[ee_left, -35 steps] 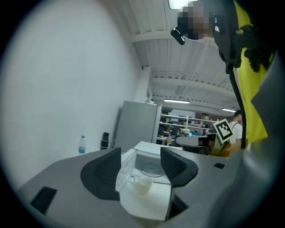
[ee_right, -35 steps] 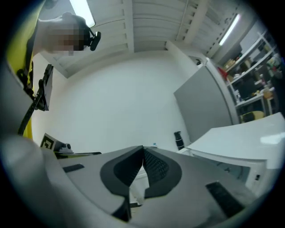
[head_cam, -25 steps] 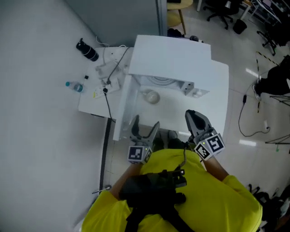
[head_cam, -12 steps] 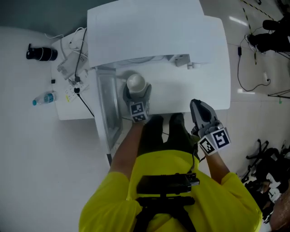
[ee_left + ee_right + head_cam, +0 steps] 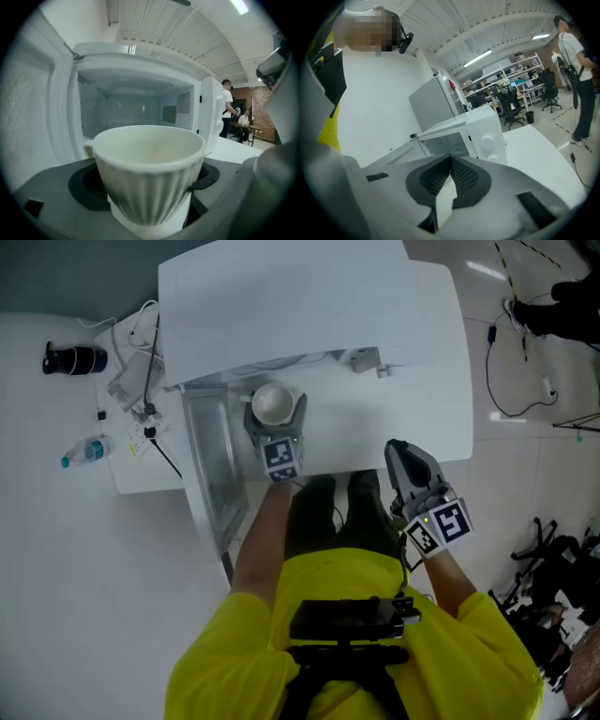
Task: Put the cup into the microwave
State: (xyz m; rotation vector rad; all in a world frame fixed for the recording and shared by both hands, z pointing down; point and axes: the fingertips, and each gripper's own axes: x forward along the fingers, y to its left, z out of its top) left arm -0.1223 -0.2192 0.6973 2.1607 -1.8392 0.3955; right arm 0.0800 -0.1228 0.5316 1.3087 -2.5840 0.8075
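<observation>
A pale ribbed cup stands on the white table just in front of the open white microwave. My left gripper reaches up to it, one jaw on each side of the cup. Its jaws are closing, and I see no firm press of the pads on the cup wall. Beyond the cup the microwave cavity gapes empty, with its door swung out to the left. My right gripper hangs over the table's front edge, shut with nothing in it.
Left of the microwave lie a water bottle, a black cylinder and a tangle of cables with a power strip. People stand far off in the room. Office chairs and desks fill the background.
My left gripper went from the table's front edge forward to the cup and now flanks it. The right gripper stayed near the front edge. The head view tilted closer over the microwave.
</observation>
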